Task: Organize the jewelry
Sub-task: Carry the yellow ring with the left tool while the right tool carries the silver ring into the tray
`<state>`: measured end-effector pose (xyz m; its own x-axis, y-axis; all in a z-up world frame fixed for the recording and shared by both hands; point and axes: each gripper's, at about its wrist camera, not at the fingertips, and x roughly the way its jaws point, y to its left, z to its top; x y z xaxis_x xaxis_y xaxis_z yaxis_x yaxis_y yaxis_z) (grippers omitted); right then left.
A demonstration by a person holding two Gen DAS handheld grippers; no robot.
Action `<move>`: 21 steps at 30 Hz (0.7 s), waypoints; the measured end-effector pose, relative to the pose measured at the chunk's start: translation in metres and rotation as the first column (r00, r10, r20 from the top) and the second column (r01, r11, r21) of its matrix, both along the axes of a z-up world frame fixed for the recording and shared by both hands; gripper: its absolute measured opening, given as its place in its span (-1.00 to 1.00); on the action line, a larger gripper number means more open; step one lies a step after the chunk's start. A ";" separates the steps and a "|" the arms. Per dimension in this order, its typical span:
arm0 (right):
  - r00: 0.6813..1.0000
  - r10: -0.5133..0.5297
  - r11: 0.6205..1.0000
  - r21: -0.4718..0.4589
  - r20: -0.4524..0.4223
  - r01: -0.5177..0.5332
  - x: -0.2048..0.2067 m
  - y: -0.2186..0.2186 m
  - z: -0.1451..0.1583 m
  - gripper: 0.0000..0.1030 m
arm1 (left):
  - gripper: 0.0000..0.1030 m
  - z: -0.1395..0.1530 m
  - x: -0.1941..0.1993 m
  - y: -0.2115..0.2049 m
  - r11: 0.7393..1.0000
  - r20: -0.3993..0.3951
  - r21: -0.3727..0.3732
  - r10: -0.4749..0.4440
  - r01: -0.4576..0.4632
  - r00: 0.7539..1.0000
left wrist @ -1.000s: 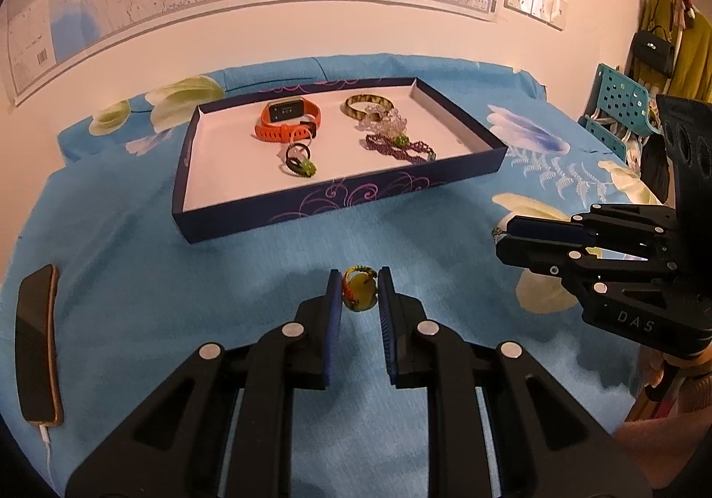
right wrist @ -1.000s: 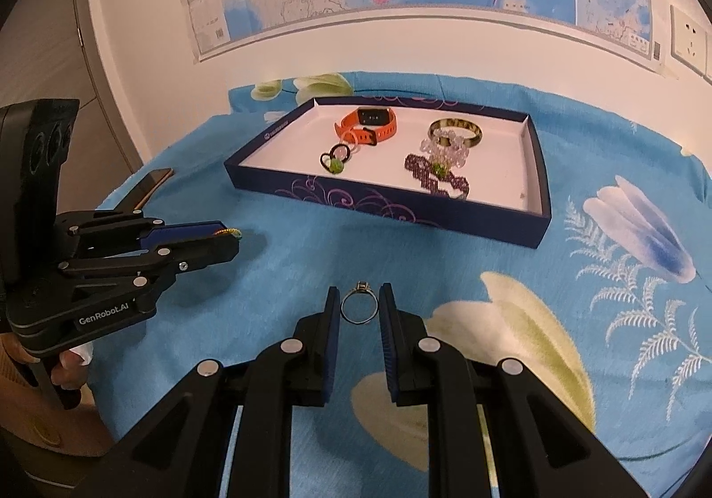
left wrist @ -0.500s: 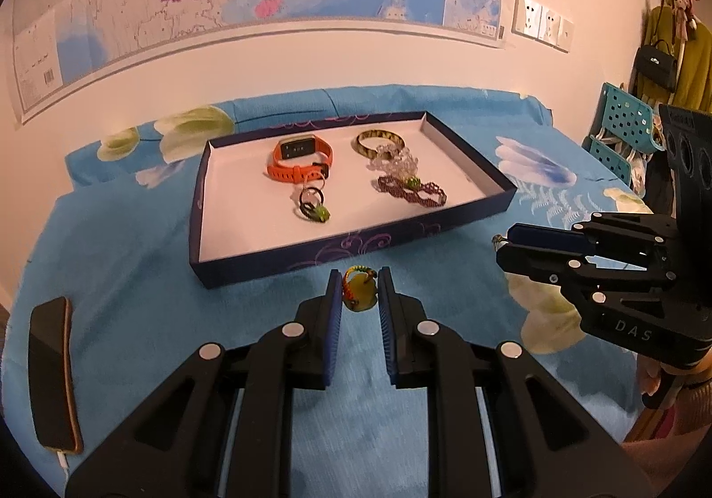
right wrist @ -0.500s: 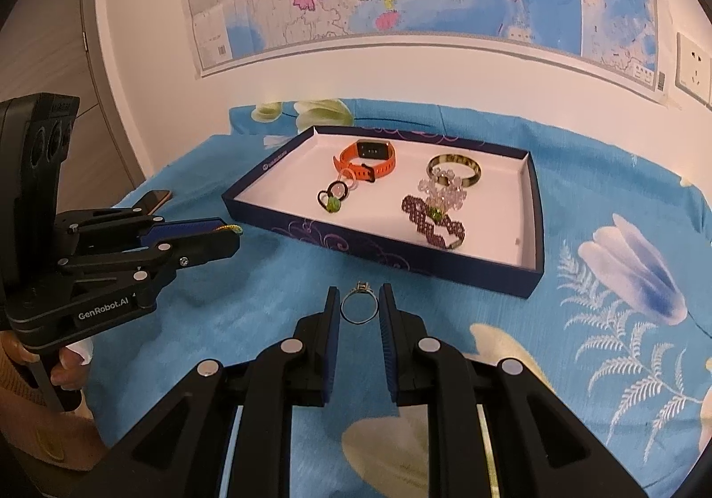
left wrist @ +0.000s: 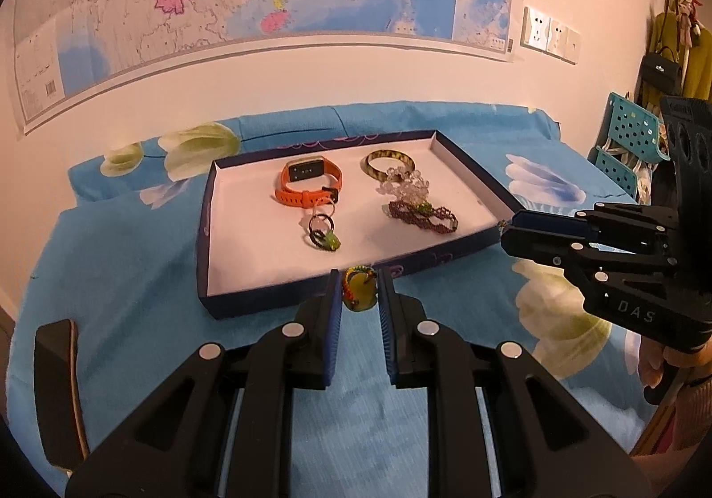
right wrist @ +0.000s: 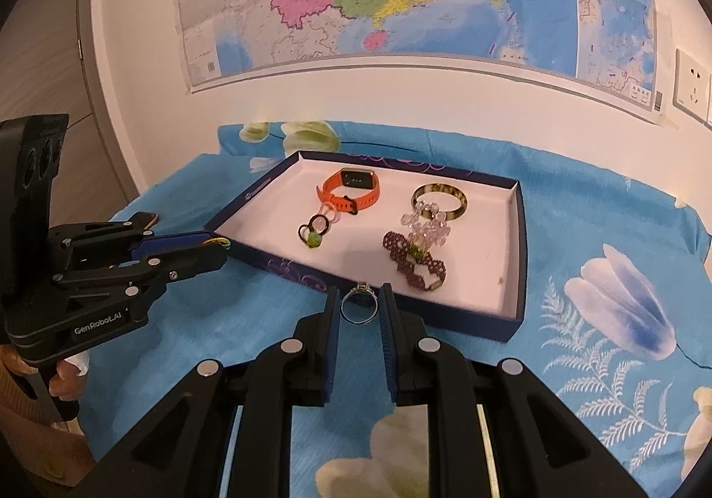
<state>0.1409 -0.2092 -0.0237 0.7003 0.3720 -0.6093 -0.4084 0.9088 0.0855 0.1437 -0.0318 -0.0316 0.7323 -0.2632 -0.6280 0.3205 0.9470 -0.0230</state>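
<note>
Pinching a small yellow beaded ring point(left wrist: 358, 292) in my left gripper point(left wrist: 358, 295), I hold a thin silver ring point(right wrist: 359, 305) between my right gripper's point(right wrist: 359, 305) ribbed blue pads, both just before the shallow cardboard tray's point(right wrist: 467, 320) near edge.

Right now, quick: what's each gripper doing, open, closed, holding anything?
Left gripper: closed on a yellow-green beaded ring.
Right gripper: closed on a thin silver ring.
</note>
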 end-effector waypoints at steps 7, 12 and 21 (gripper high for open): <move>1.000 0.000 1.000 -0.003 0.008 0.000 0.012 0.001 0.003 -0.69 | -0.68 0.005 0.012 -0.002 1.000 0.015 0.001 0.009 -0.009 1.000; 1.000 0.003 1.000 -0.004 0.013 -0.003 0.019 0.003 0.005 -0.69 | -0.68 0.007 0.021 -0.002 1.000 0.021 0.001 0.018 -0.018 1.000; 1.000 -0.002 1.000 0.003 0.009 0.002 0.033 0.002 0.005 -0.69 | -0.68 0.008 0.033 -0.002 1.000 0.026 -0.002 0.028 -0.028 0.999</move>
<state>0.1743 -0.2074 -0.0188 0.7064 0.3724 -0.6019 -0.4073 0.9094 0.0847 0.1764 -0.0334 -0.0238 0.7553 -0.2434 -0.6085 0.2944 0.9555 -0.0168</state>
